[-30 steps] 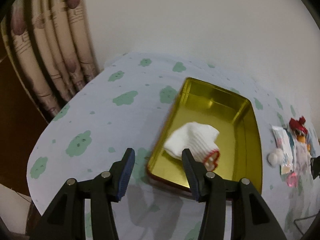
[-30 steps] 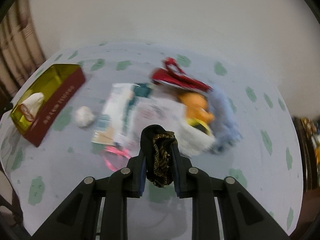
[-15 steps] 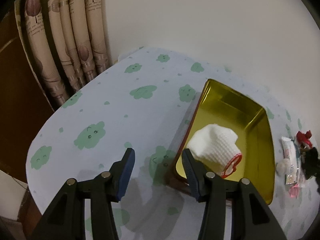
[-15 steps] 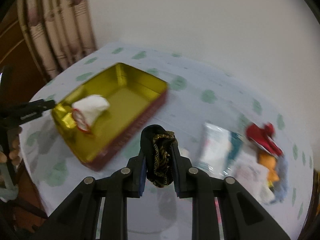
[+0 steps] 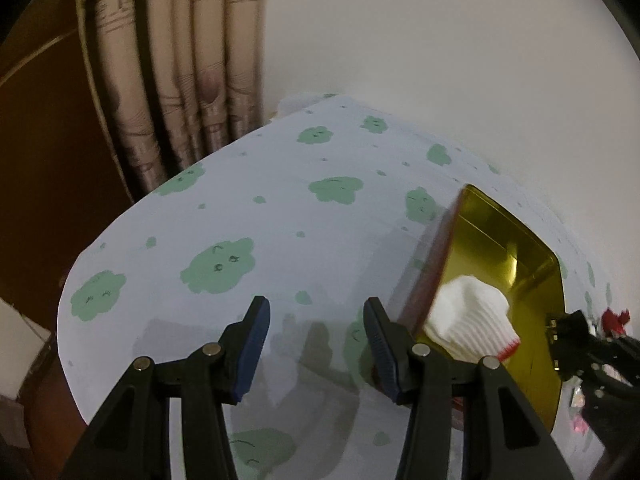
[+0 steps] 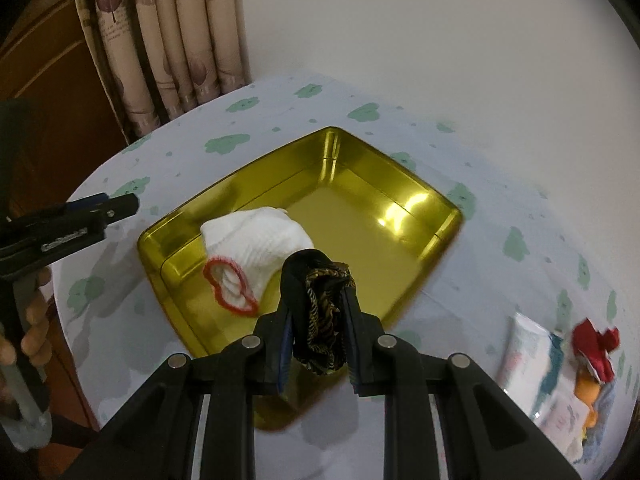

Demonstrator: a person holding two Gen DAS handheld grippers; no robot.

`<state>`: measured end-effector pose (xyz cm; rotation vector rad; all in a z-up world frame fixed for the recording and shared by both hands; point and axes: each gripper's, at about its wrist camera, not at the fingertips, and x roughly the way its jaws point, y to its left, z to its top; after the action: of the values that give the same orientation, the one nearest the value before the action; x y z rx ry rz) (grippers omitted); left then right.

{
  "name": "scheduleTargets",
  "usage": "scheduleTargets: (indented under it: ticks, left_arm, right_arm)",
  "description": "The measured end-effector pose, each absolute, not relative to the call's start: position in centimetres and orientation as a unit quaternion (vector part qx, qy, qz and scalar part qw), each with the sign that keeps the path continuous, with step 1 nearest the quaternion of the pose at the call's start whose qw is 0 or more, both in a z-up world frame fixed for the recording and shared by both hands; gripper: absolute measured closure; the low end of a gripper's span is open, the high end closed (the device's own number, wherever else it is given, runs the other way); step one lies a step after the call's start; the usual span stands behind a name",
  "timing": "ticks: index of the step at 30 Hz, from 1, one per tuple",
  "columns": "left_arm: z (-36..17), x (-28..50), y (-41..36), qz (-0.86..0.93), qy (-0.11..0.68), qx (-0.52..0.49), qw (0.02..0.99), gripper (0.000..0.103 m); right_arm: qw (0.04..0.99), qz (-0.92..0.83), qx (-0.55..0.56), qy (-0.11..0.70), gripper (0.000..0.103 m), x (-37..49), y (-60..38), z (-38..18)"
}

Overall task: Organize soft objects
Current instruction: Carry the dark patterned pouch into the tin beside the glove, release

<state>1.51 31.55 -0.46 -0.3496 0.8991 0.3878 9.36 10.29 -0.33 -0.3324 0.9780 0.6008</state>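
My right gripper (image 6: 318,276) is shut on a black and gold patterned fabric piece (image 6: 322,312) and hangs over the near side of a gold tin tray (image 6: 400,232). A white sock with a red cuff (image 6: 256,252) lies inside that tray at its left end. My left gripper (image 5: 316,312) stands open with nothing between its fingers, above the bare tablecloth to the left of the gold tin tray (image 5: 520,264). The white sock (image 5: 472,320) shows there too. The right gripper (image 5: 572,332) enters the left wrist view at the far right.
A round table wears a white cloth with green cloud prints (image 5: 280,216). Right of the tray lies a pile with a white packet (image 6: 524,348) and a red and orange plush toy (image 6: 596,356). Curtains (image 6: 172,52) hang behind the table. A hand (image 6: 32,320) holds the left gripper handle.
My right gripper has swung left from the pile to above the tray, still holding the fabric. My left gripper has drawn away to the left of the tray, so the tray now sits at its right.
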Motion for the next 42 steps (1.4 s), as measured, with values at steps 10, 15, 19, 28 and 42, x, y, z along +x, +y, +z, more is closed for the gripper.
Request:
scheduleTargets:
  ticks: [10,15,19,28,42]
  left_arm:
    - [-0.8,0.8,33.5,0.199,0.429,-0.212,0.855,0.053]
    - [-1.6,1.3,33.7,0.182,0.445,-0.229,0.846,0.053]
    - [-1.6,1.2,33.7,0.186,0.443,-0.228,0.847,0.053]
    - [-1.7,1.2,34.1,0.187,0.444,-0.239,0.843,0.053]
    - [-1.9,1.0,34.3,0.192,0.447,-0.245,0.839,0.053]
  right_arm:
    - [0.815,0.261,-0.168,0.489,0.083,12.0,13.1,-3.3]
    - [0.813,0.250,-0.159,0.502,0.080,13.0,13.6,-4.5]
    - [0.813,0.247,-0.159,0.502,0.079,13.0,13.7,-4.7]
    - [0.816,0.250,-0.156,0.498,0.035,12.2,13.5,-4.0]
    - [0.825,0.254,-0.193,0.466,0.018,10.5,12.9,-1.1]
